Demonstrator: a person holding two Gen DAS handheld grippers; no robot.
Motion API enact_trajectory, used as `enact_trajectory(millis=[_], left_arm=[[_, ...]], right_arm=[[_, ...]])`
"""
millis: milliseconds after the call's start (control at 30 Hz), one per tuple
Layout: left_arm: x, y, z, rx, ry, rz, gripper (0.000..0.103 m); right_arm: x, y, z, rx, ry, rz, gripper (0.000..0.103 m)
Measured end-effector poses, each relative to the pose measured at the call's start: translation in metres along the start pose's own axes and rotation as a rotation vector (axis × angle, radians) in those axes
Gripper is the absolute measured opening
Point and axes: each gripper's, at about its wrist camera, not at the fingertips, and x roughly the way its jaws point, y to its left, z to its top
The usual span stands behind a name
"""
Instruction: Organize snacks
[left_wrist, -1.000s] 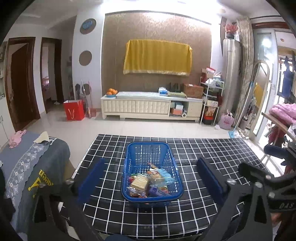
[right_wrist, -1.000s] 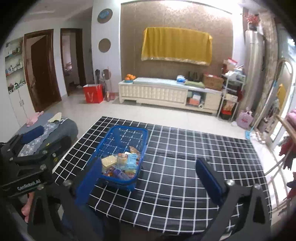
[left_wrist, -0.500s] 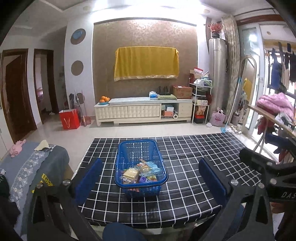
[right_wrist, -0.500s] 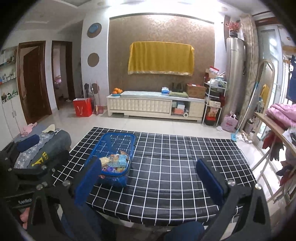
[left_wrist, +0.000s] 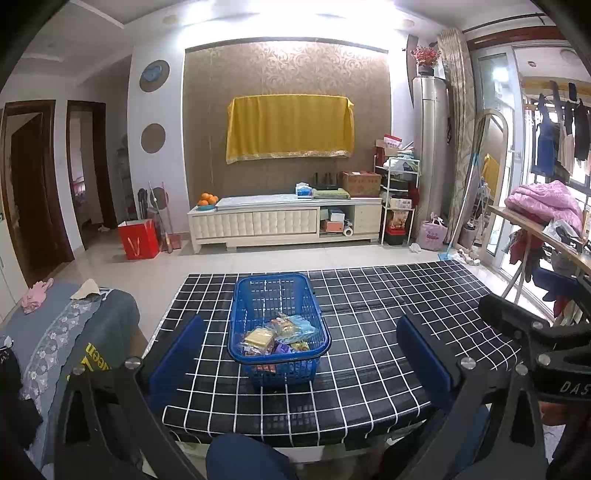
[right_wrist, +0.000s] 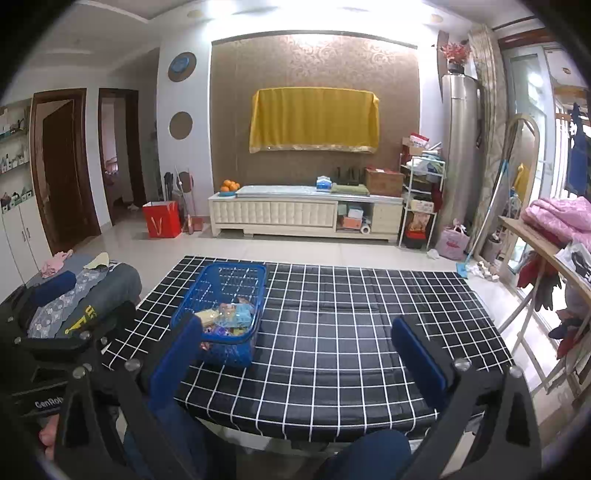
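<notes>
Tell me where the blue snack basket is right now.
The blue basket sits on the black checked table, ahead of the open left gripper. In the right wrist view it is left of centre, by the table's left edge.

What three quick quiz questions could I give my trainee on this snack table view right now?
1. True or false: the left gripper holds a snack.
2. Where do the snacks lie: A) spread over the checked table, B) inside the blue basket, C) on the white cabinet?
3. Fill in: the blue basket stands toward the ___ side of the checked table, seen from the right wrist.

Key
1. False: its fingers are spread apart with nothing between them, as are those of the right gripper.
2. B
3. left
</notes>
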Motion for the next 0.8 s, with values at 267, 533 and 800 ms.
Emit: enact_trajectory(millis=[267,533,800], left_arm=[[-0.0028,0.0026,-0.0021,0.006,-0.002,0.001,0.103],[-0.0039,0.0010,-0.0023,0.002,-0.004,-0.008,0.103],[-0.0049,-0.0022,-0.0045,0.013,-0.003,0.023,0.103]], right_arm=[[-0.0035,0.0055,-0.0047,-0.004,-0.009,-0.026,0.103],[-0.0029,0.0043,-0.0035,0.011,0.009,-0.016,0.103],[-0.0021,0.0050,-0.0038,0.013,0.017,-0.020,0.103]])
